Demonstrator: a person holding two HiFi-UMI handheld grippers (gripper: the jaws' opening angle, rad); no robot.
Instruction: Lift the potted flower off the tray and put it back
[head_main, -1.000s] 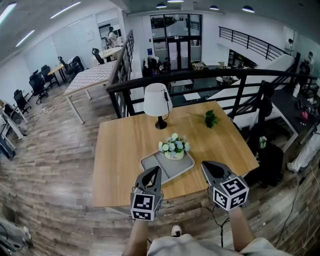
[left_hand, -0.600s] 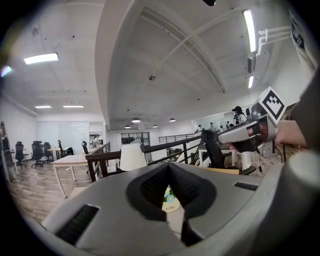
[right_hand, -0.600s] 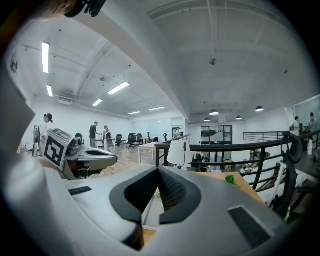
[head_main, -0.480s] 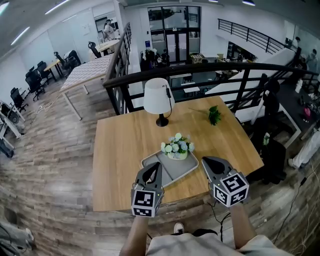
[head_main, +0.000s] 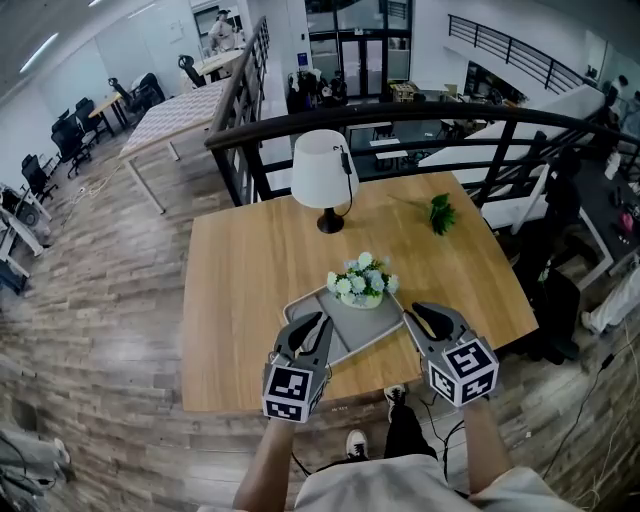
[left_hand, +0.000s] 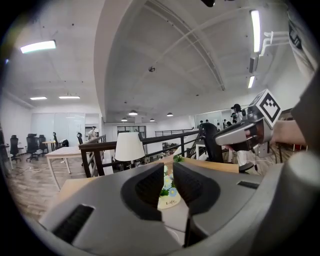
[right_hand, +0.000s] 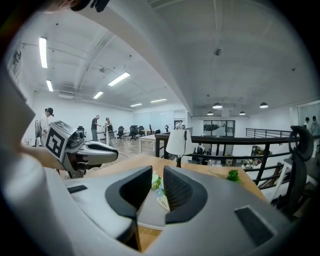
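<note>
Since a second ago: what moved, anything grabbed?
The left gripper and right gripper both moved forward and down toward the tray, and now sit at its near corners. Their fingers have just been opening slightly, with nothing between them, and nothing has been taken hold of. The potted flower stays on the tray. The lamp and green sprig are unmoved.

Potted flower (head_main: 362, 282) stands upright on grey tray (head_main: 360, 326)

Small dark lettering reading "Life" stands on the white flower pot (left_hand: 170, 202), on the tray (head_main: 352, 330).
</note>
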